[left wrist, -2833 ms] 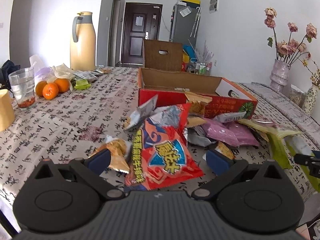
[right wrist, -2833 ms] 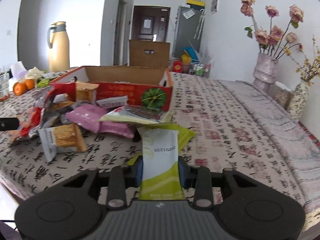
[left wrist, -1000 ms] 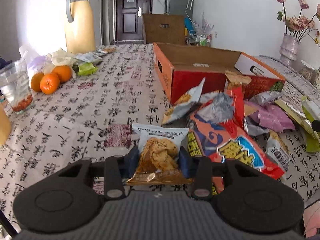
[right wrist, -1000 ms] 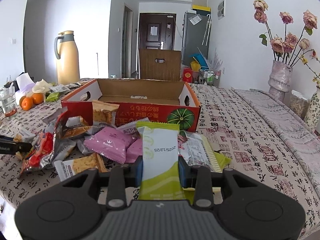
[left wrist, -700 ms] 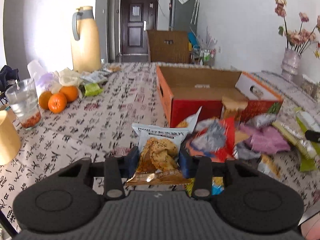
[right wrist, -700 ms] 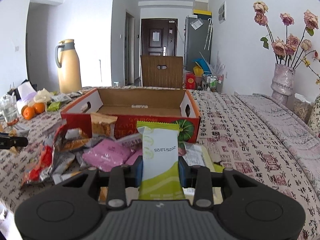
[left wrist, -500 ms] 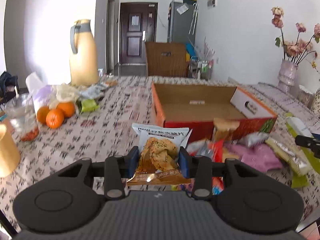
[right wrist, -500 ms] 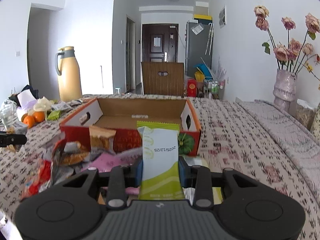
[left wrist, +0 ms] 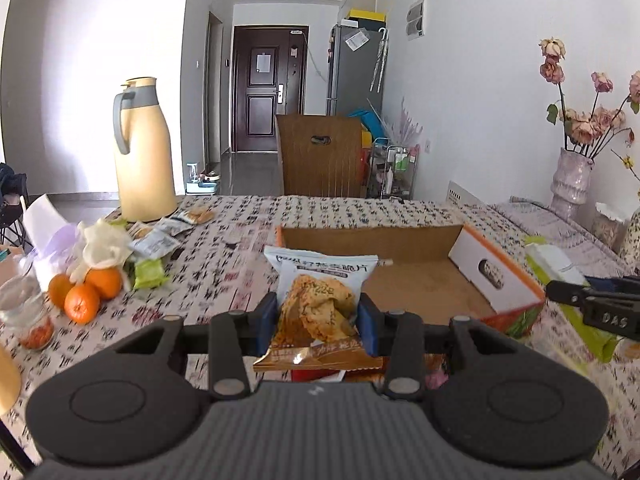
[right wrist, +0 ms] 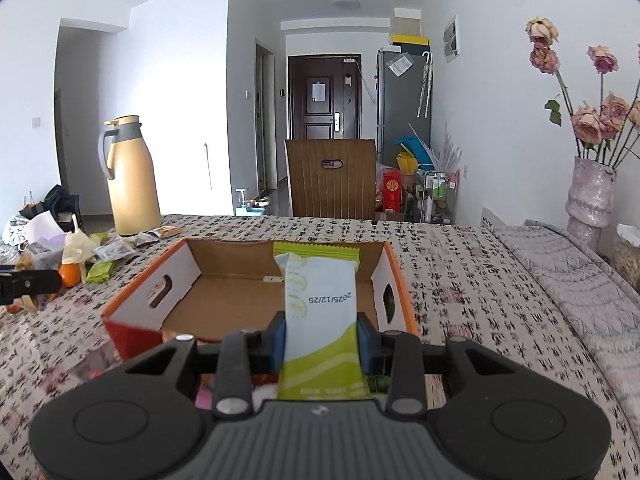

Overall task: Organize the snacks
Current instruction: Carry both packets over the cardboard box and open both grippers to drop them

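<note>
My left gripper (left wrist: 318,322) is shut on a pale blue chip packet (left wrist: 318,300) with brown crisps printed on it, held upright before the open orange cardboard box (left wrist: 424,284). A green and white snack bar (right wrist: 320,312) stands upright in my right gripper (right wrist: 322,338), which is shut on it just in front of the same box (right wrist: 280,300). The box interior looks bare. My right gripper with its bar also shows at the right edge of the left wrist view, and my left gripper's tip pokes in at the left edge of the right wrist view. Loose snacks lie hidden beneath both grippers.
A yellow thermos jug (left wrist: 142,168) stands at the table's far left. Oranges (left wrist: 86,294), wrappers and a glass (left wrist: 18,300) crowd the left side. A brown chair back (left wrist: 320,154) stands behind the table. A vase of dried roses (right wrist: 590,196) sits at the right.
Both grippers have risen and come closer to the box with their packets still gripped. The snack pile has dropped out of sight below them, and the box interior now faces both cameras.
</note>
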A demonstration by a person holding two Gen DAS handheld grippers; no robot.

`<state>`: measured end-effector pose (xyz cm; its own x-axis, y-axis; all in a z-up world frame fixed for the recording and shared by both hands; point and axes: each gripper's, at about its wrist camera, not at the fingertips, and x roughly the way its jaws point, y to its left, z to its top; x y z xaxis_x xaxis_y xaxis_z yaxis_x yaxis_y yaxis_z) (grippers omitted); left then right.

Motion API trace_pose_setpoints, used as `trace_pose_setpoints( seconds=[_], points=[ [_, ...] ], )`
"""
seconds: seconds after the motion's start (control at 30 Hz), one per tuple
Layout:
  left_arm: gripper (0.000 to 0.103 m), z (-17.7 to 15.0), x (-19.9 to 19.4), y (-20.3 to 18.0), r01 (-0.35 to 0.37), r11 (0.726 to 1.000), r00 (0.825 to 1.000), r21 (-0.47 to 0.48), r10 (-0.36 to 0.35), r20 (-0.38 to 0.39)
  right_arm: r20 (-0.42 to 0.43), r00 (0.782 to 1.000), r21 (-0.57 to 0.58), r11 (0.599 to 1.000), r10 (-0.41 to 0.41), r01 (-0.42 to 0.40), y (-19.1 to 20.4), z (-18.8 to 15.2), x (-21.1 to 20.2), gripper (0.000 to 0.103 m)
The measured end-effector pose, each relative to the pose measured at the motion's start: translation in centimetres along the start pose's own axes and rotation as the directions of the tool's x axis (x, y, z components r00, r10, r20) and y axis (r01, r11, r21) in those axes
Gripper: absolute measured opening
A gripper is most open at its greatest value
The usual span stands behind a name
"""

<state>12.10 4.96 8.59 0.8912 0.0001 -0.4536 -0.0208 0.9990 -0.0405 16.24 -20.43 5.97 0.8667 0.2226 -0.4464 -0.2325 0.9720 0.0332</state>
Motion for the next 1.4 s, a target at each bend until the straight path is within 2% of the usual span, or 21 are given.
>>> trace_pose_setpoints(
  seconds=[0.3,0.6,0.77,0.93,1.07,1.17,1.23,1.27,1.3,1.33,1.37,1.4],
  points=[
    [0.042,3.8,4.5,-1.8,0.01,1.0,1.0,0.022,-0.01,-0.014,-0.033,0.999,-0.026,1.0,-0.013,0.012,0.5,3.6,5.3,0.034],
    [0.042,5.7,11.4,-3.0,-0.031,0.998,0.993,0.057,0.037,-0.109,-0.112,0.993,-0.08,0.997,-0.032,0.023,1.8,6.0,11.5,0.034],
    [0.042,5.5,15.8,-3.5,-0.071,0.993,0.981,0.094,0.087,-0.174,-0.183,0.982,-0.098,0.995,-0.048,0.03,2.4,5.7,15.4,0.034],
    [0.042,4.4,18.5,-3.3,-0.083,0.993,0.97,0.087,0.1,-0.22,-0.256,0.964,-0.102,0.994,-0.065,0.04,2.3,4.3,18.3,0.034],
    [0.042,3.5,19.5,-3.4,-0.087,0.991,0.964,0.097,0.108,-0.243,-0.306,0.951,-0.071,0.997,-0.049,0.029,1.7,3.1,19.7,0.035],
    [0.043,3.3,19.4,-3.4,-0.074,0.993,0.967,0.094,0.095,-0.236,-0.316,0.948,-0.055,0.998,-0.032,0.015,1.5,2.7,19.9,0.038],
    [0.052,3.2,19.0,-3.5,-0.074,0.992,0.971,0.102,0.095,-0.218,-0.309,0.951,-0.051,0.999,-0.018,0.002,1.5,2.6,19.6,0.039],
    [0.068,3.2,18.7,-3.5,-0.081,0.991,0.974,0.107,0.102,-0.203,-0.303,0.953,-0.049,0.999,-0.013,-0.002,1.5,2.5,19.4,0.042],
    [0.086,3.2,18.3,-3.5,-0.097,0.989,0.977,0.11,0.115,-0.179,-0.299,0.954,-0.047,0.999,-0.008,-0.006,1.4,2.5,19.2,0.05],
    [0.09,3.2,17.9,-3.6,-0.107,0.988,0.98,0.113,0.124,-0.154,-0.295,0.956,-0.043,0.999,-0.003,-0.01,1.3,2.4,18.9,0.055],
    [0.093,3.3,17.5,-3.7,-0.11,0.987,0.982,0.117,0.126,-0.138,-0.289,0.957,-0.04,0.999,-0.001,-0.011,1.2,2.4,18.6,0.067],
    [0.101,3.3,17.2,-3.7,-0.109,0.987,0.984,0.117,0.124,-0.129,-0.282,0.959,-0.037,0.999,-0.001,-0.009,1.1,2.3,18.3,0.078]
  ],
)
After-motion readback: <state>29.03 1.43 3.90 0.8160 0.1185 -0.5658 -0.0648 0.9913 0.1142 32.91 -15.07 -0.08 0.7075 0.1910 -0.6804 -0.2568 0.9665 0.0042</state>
